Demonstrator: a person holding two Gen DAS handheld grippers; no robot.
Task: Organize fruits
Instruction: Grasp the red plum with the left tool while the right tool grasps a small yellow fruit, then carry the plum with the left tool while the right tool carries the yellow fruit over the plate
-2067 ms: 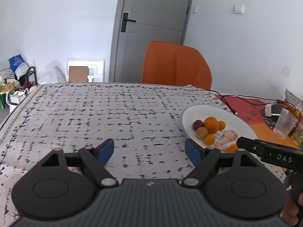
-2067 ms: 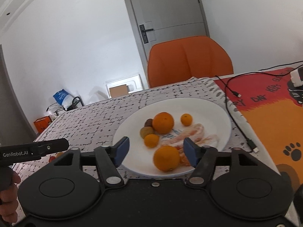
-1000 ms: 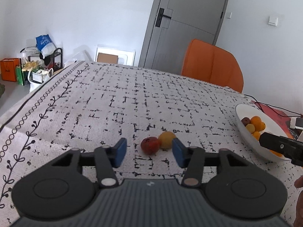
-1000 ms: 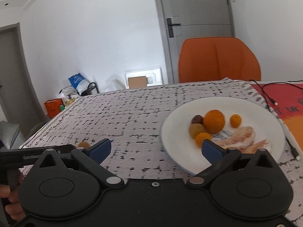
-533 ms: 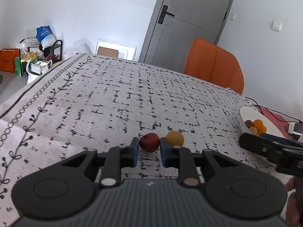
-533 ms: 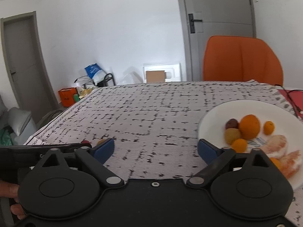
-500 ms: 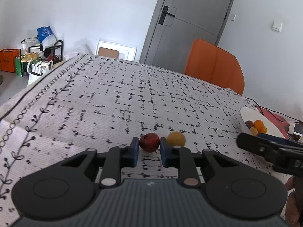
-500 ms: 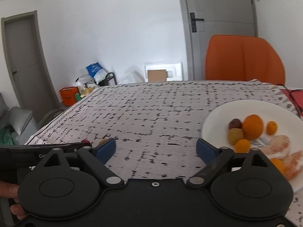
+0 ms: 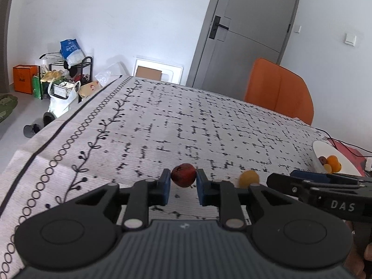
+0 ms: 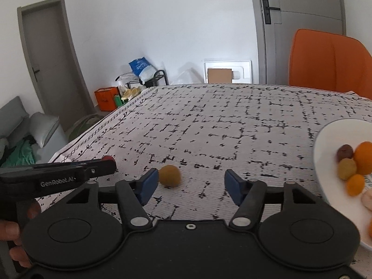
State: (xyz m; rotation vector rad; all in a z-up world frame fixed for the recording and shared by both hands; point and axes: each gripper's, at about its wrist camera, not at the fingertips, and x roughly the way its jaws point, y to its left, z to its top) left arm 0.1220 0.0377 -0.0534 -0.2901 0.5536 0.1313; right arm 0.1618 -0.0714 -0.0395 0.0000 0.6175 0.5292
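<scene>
A small red fruit [image 9: 183, 175] sits between the blue pads of my left gripper [image 9: 183, 183], which is shut on it just above the patterned tablecloth. A yellow-orange fruit [image 9: 249, 178] lies on the cloth just right of it. In the right wrist view that yellow fruit [image 10: 169, 175] lies between the fingers of my right gripper [image 10: 190, 183], close to the left pad [image 10: 148, 183]. The right jaws are closing, with a wide gap left on the fruit's right side. The white plate [image 10: 325, 139] at the right holds several oranges and small fruits.
The table's left edge [image 9: 53, 144] drops to the floor, where bags and a rack stand. An orange chair [image 9: 279, 93] stands behind the table. Cables and a red mat [image 9: 346, 148] lie beyond the plate. A hand [image 10: 11, 244] holds the left gripper.
The left jaws closed onto the red fruit and moved slightly left with it. The right gripper swung left from the plate to the yellow fruit, its jaws narrowing.
</scene>
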